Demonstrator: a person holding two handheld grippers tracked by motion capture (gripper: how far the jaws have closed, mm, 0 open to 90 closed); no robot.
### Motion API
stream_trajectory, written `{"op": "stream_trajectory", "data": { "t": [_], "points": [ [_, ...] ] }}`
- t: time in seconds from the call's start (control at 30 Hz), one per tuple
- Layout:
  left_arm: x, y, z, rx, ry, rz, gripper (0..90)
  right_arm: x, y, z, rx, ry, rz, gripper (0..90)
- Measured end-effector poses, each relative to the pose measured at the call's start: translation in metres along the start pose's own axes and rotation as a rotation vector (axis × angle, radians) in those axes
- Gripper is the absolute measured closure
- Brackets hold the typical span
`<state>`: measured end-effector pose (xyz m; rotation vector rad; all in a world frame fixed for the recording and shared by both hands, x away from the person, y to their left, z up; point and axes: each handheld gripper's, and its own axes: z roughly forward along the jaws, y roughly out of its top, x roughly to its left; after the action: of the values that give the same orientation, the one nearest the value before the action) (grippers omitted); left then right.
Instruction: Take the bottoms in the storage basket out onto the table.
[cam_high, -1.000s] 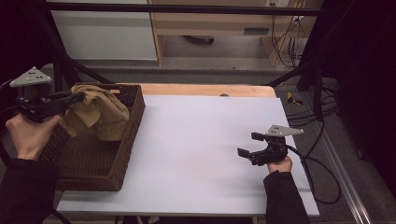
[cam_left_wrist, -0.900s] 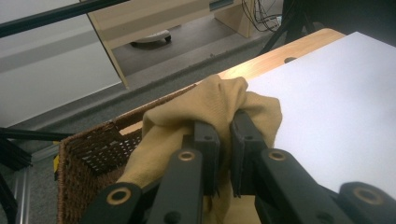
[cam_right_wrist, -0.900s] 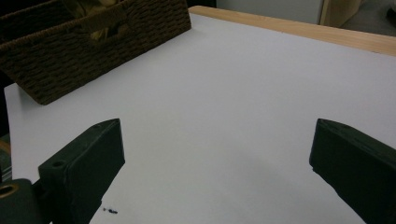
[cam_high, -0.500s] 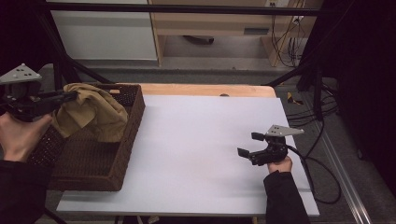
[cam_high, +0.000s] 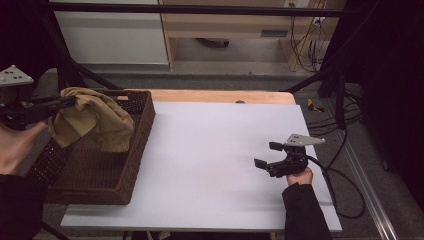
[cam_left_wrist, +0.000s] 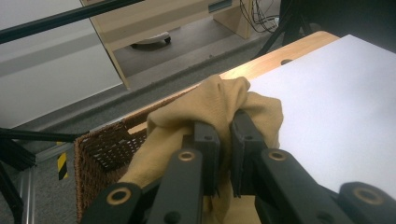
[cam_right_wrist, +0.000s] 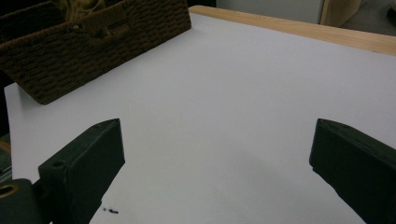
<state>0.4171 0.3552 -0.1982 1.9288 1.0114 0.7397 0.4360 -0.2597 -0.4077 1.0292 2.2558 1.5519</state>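
Observation:
A tan cloth (cam_high: 92, 122) hangs over the dark wicker basket (cam_high: 95, 172) at the table's left. My left gripper (cam_high: 67, 102) is shut on its upper edge and holds it lifted, with folds drooping toward the basket. In the left gripper view the two black jaws pinch the tan cloth (cam_left_wrist: 210, 105) tightly at my left gripper (cam_left_wrist: 225, 135), above the basket (cam_left_wrist: 100, 149). My right gripper (cam_high: 268, 155) rests low over the white table at the right, jaws wide apart. The right gripper view confirms my right gripper (cam_right_wrist: 217, 149) open with nothing between the jaws.
The white tabletop (cam_high: 215, 150) has a wooden strip (cam_high: 220, 96) along its far edge. A wooden cabinet (cam_high: 235, 25) and cables (cam_high: 345, 130) lie beyond and right of the table. In the right gripper view the basket (cam_right_wrist: 84, 46) stands at the far left.
My left gripper has moved up and to the left, pulling the tan cloth higher out of the basket. The right gripper has stayed in place.

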Motion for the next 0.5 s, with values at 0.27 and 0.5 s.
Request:
{"op": "stream_trajectory", "data": {
  "t": [0.27,0.5],
  "points": [
    [-0.0027,0.0042,-0.0053,-0.010,0.006,0.008,83.0,-0.0001,0.0000,0.0001,0.000,0.000,0.000,3.8],
    [-0.0057,0.0077,-0.0095,-0.021,0.003,0.015,82.9,0.0001,0.0000,0.0001,0.001,0.001,0.000,3.8]
  ]
}}
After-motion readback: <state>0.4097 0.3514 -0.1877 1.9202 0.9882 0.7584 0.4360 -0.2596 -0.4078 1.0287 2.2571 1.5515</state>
